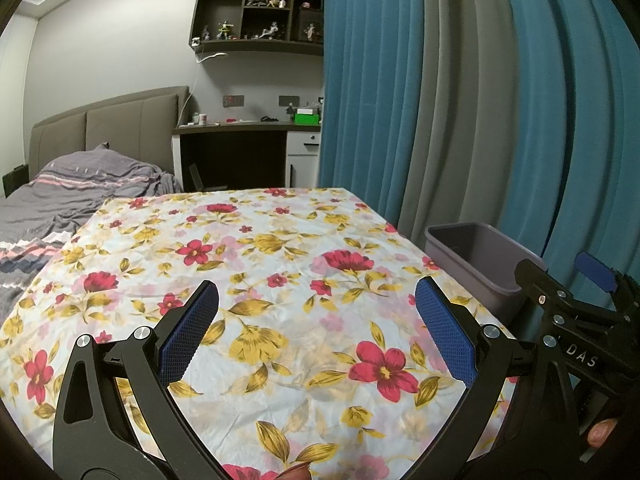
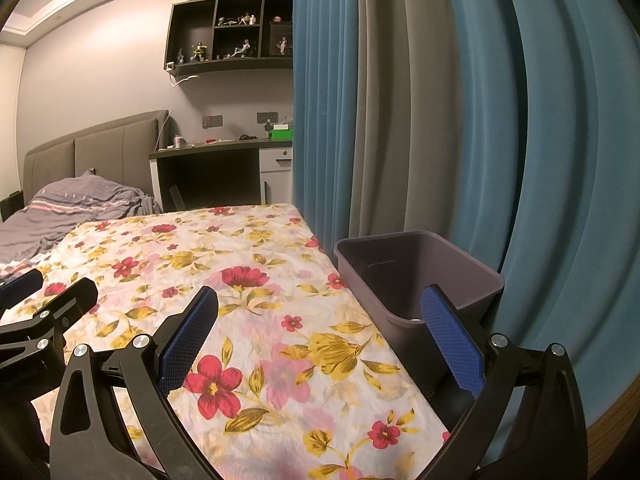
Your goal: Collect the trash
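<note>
Left gripper (image 1: 316, 332): jaws apart, empty, over the floral worktop (image 1: 256, 264). Right gripper (image 2: 320, 340): jaws apart, empty, at the worktop's right edge. Bin (image 2: 416, 276): just beside that edge; something pale on its floor. No trash visible on the worktop; we judge collection finished or awaiting a search.

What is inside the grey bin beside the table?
Inside the grey bin only bare inner walls and a small pale patch near the bottom show; what it is cannot be told. The near wall hides the remaining floor.
</note>
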### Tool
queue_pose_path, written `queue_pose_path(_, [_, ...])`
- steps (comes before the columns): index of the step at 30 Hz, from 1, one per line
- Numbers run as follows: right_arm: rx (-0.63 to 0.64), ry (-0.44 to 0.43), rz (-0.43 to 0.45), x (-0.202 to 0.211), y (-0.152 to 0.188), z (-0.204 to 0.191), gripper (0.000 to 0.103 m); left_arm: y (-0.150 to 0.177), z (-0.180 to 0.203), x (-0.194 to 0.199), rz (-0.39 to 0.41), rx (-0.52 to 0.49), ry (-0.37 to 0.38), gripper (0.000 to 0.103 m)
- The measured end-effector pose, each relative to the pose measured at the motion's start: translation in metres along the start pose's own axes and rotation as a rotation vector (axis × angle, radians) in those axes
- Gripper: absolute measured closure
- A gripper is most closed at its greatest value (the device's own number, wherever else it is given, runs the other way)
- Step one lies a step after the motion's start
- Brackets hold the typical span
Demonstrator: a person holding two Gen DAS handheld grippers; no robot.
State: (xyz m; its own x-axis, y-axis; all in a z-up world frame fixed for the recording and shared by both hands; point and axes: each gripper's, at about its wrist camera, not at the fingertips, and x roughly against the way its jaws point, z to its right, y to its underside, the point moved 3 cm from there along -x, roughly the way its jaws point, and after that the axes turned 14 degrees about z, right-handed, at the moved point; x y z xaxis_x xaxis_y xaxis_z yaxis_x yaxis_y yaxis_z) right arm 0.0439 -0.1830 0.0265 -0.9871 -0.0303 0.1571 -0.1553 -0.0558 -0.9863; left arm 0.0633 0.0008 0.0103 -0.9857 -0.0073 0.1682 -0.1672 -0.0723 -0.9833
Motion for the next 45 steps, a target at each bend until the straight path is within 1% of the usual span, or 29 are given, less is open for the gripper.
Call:
queue_pose_path(5, [0.000,0.000,0.000,0.000,0.000,0.000,0.006,0.000,0.002,0.000,0.003,-0.003,0.000,0.006])
queue_pose_path(11, [-0.001,-0.001,-0.002,-0.001,-0.002,-0.001,0.006,-0.004,0.002,-0.003,0.001,0.009,0.026,0.006])
queue_pose_path(14, [-0.001,-0.001,0.000,-0.001,-0.001,0.000,0.006,-0.004,0.000,-0.002,0.003,0.010,0.027,0.006])
queue_pose_path(16, [-0.001,-0.001,0.000,-0.001,-0.001,-0.001,0.006,-0.003,-0.001,-0.002,0.005,0.009,0.028,0.008])
queue_pose_path(20, [-0.001,-0.001,0.000,-0.001,-0.001,-0.001,0.006,-0.003,-0.001,0.001,0.016,-0.005,0.045,0.023])
queue_pose_path(22, [-0.001,-0.002,-0.001,-0.001,-0.001,-0.001,0.006,-0.002,0.001,0.002,0.028,-0.022,0.047,0.025])
queue_pose_path(25, [-0.001,-0.002,0.000,-0.001,-0.001,-0.001,0.006,-0.003,0.001,0.002,0.033,-0.027,0.054,0.026])
queue_pose_path(31, [-0.002,-0.003,-0.001,-0.001,-0.001,-0.001,0.006,-0.003,0.001,0.003,0.038,-0.037,0.043,0.026])
queue_pose_path(40, [-0.001,-0.005,-0.002,-0.002,-0.002,-0.007,0.006,-0.002,-0.004,0.003,0.033,-0.018,0.034,0.025])
queue_pose_path(45, [-0.003,-0.008,-0.002,-0.003,-0.002,-0.009,0.006,-0.001,-0.006,0.002,0.033,-0.020,0.020,0.020])
